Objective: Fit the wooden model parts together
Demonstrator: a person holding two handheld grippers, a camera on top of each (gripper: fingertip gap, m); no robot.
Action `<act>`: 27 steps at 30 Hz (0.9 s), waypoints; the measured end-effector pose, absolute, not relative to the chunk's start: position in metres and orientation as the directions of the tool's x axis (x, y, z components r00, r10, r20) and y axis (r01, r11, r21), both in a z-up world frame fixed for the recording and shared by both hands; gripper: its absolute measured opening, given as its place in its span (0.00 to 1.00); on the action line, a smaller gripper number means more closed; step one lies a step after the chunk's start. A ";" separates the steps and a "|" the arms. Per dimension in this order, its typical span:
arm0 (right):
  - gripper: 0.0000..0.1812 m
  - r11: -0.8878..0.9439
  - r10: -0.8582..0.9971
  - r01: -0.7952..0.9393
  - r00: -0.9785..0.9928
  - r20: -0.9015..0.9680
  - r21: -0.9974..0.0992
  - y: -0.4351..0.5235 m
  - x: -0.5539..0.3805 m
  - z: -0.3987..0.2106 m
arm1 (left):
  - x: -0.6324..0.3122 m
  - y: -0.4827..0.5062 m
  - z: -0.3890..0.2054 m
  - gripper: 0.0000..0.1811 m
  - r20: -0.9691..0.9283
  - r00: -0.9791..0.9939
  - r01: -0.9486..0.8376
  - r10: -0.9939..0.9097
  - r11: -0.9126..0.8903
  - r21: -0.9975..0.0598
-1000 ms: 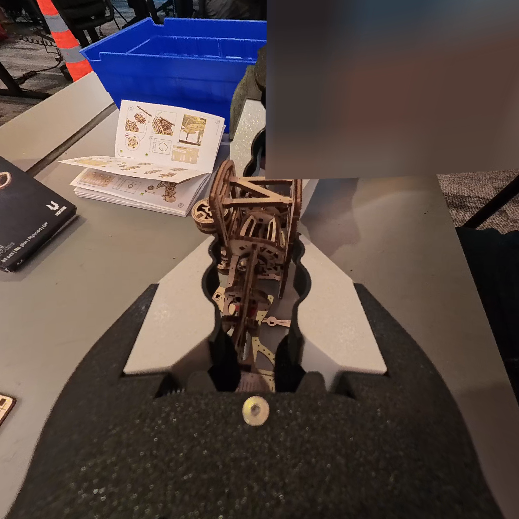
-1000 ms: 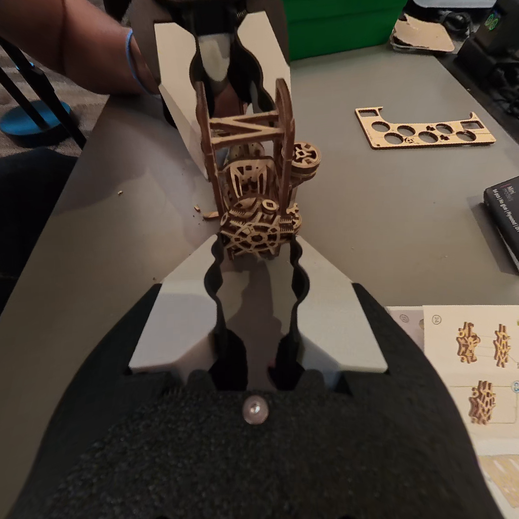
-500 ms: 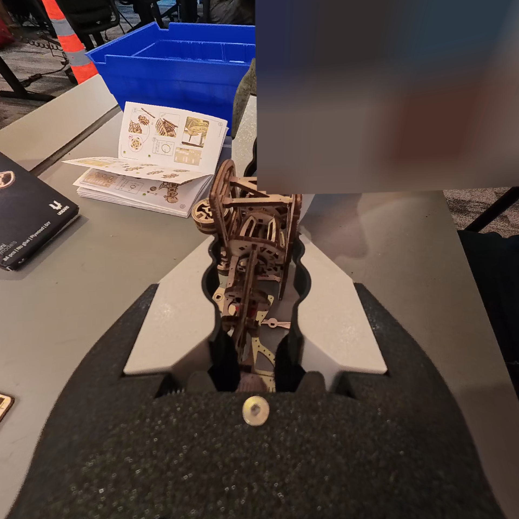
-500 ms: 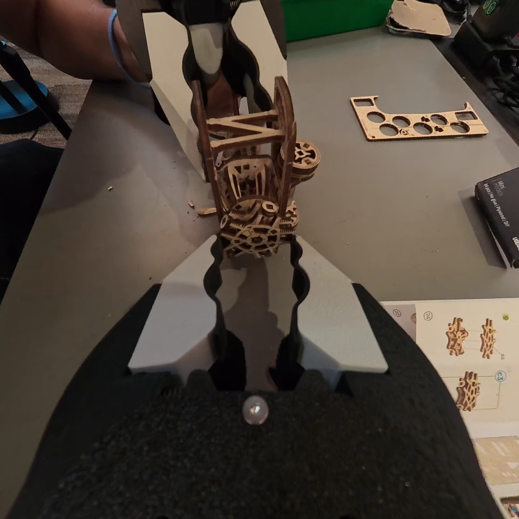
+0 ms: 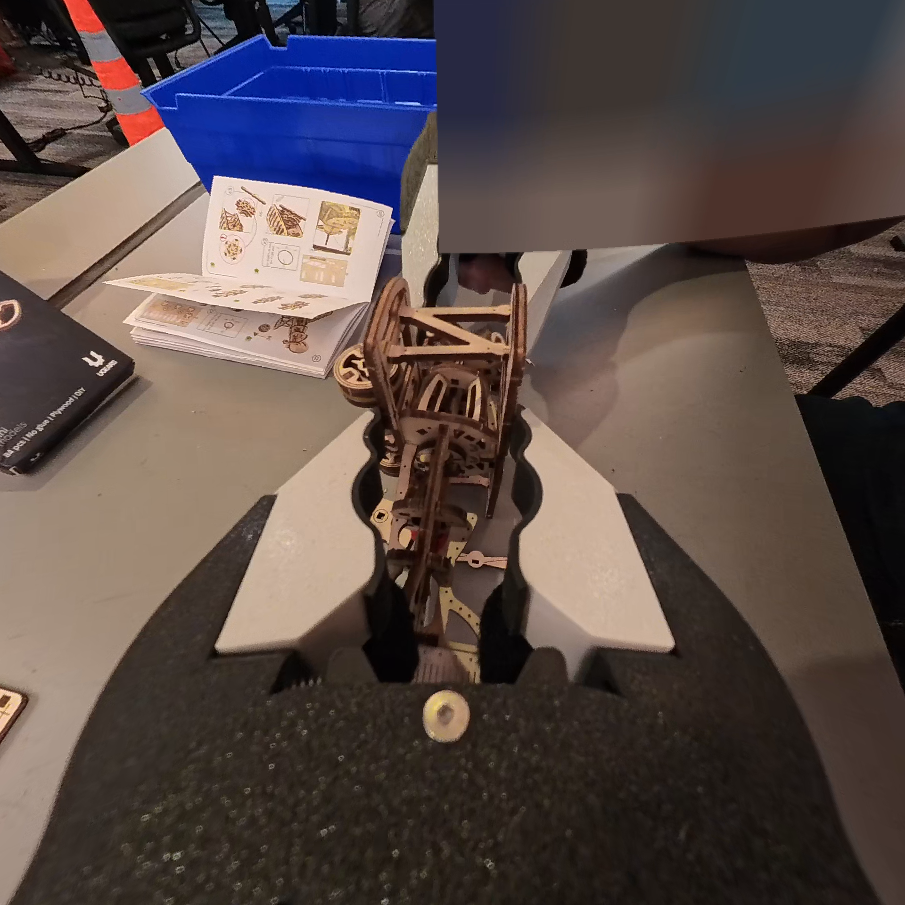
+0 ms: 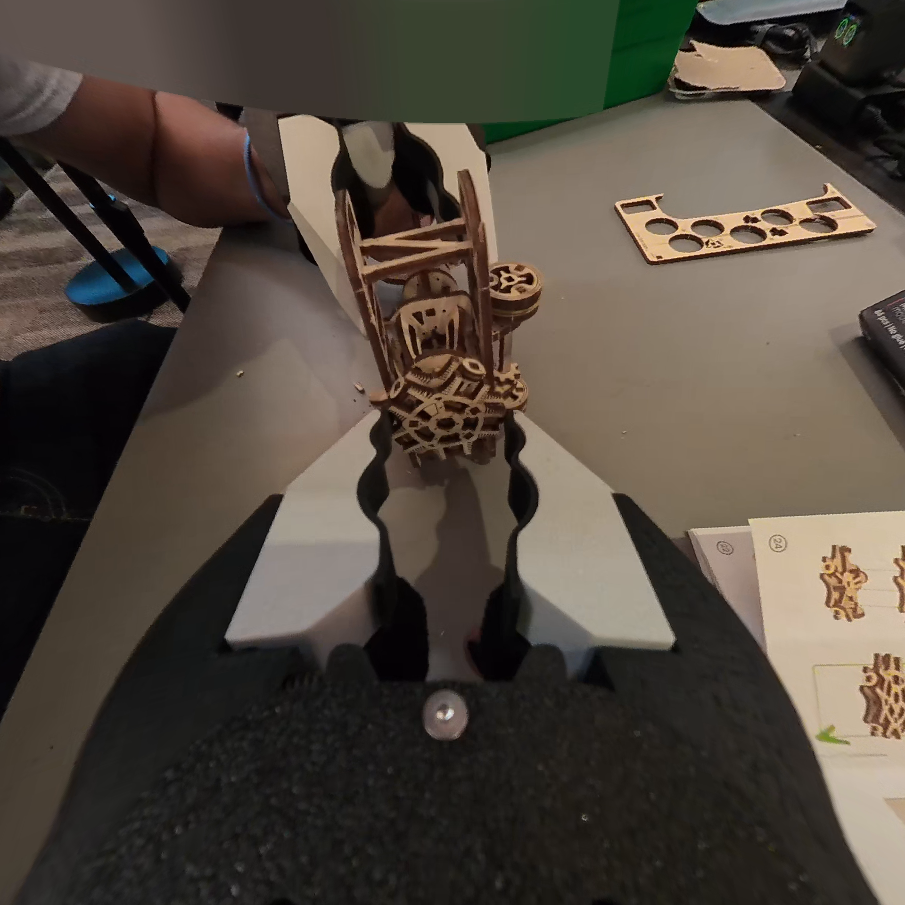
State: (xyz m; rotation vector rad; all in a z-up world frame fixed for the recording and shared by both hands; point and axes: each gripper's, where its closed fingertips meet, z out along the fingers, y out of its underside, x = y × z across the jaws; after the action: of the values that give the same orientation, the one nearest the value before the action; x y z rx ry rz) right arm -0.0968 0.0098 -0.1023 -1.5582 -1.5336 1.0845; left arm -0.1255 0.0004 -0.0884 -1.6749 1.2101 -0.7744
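Plywood model [image 5: 443, 440], matt gray table [image 5: 196, 440]

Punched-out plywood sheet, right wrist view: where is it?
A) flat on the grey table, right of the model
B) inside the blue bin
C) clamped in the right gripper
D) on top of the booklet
A: the punched-out plywood sheet lies flat on the grey table, off to the right of the wooden model and clear of it.

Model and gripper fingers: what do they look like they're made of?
Model: thin plywood, apparently unfinished; pale faces with dark brown, burnt-looking cut edges suggest laser cutting. Left gripper fingers: matte grey, finely speckled shells, probably printed plastic, lined with wavy black pads that may be rubber. The black body behind them has a rough, grainy surface; its material is unclear.
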 end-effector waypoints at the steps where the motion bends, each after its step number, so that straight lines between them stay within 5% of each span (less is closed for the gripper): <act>1: 0.25 -0.074 0.994 0.414 -0.044 -0.101 -0.907 0.010 -0.097 -0.102 | -0.125 0.000 -0.088 0.27 -0.015 0.323 -0.381 -0.946 -0.115 -0.917; 11: 0.24 0.185 0.983 0.355 -0.056 0.177 -0.916 0.013 -0.099 -0.100 | -0.126 0.001 -0.088 0.27 0.006 0.328 -0.367 -0.944 -0.134 -0.920; 27: 0.23 0.174 0.985 0.263 -0.054 0.165 -0.949 0.012 -0.104 -0.098 | -0.126 -0.001 -0.093 0.27 0.049 0.307 -0.366 -0.950 -0.165 -0.916</act>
State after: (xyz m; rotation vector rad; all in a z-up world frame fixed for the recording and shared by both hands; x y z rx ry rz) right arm -0.1037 0.0124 -0.0979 -1.2550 -1.5047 0.9618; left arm -0.1265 -0.0009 -0.0932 -1.7055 1.2003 -0.8451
